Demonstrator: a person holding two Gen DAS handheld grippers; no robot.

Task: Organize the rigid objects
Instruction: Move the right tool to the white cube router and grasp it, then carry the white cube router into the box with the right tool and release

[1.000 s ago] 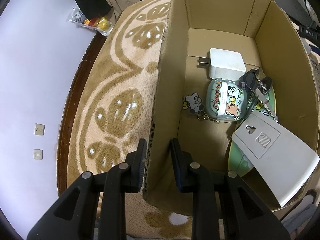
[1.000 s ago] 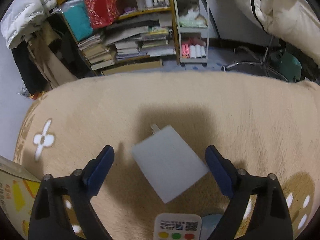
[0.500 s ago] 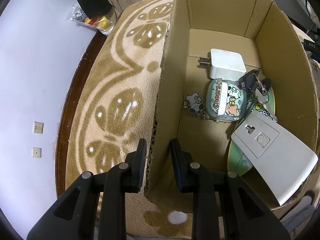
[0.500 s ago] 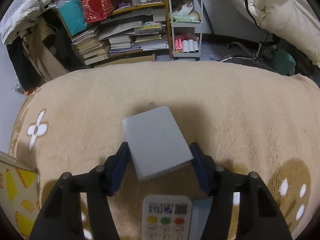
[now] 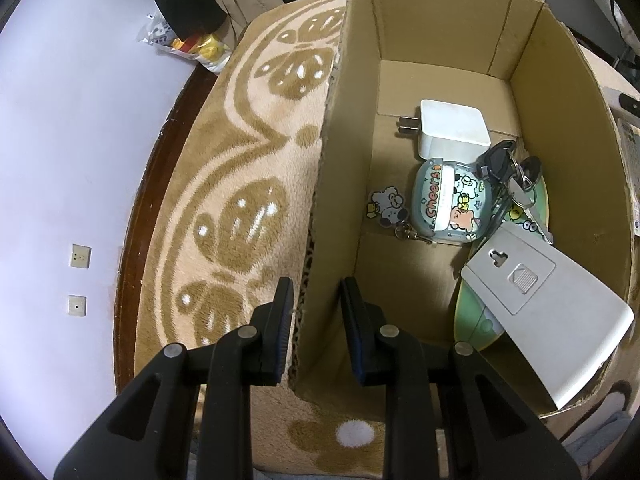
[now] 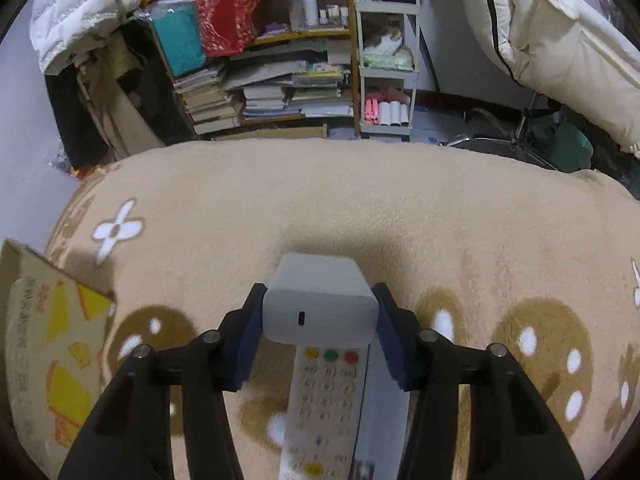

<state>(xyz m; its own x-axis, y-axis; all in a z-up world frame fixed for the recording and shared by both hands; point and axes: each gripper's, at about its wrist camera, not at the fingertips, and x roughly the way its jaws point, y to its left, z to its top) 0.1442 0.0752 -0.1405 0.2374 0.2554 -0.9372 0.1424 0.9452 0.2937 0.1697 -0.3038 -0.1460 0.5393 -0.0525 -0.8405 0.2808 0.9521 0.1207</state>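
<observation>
Right gripper [image 6: 318,322] clenched on white charger block [image 6: 318,300], lifted above blanket [image 6: 360,208]; rigid, smooth, likely slippery, flat sides suit pads; left gripper [image 5: 316,316] straddles cardboard box [image 5: 344,160] wall, contact unclear

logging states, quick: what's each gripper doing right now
Left gripper: shut on the cardboard box wall.
Right gripper: shut on the white charger.

Left gripper [image 5: 314,316]: matte black plastic frame with triangular cut-outs, round silver screw heads at the joints, and dark blue ribbed pads on the finger [image 5: 280,320] faces. Right gripper [image 6: 320,334] was identical, with thick blue pads [image 6: 246,344].
</observation>
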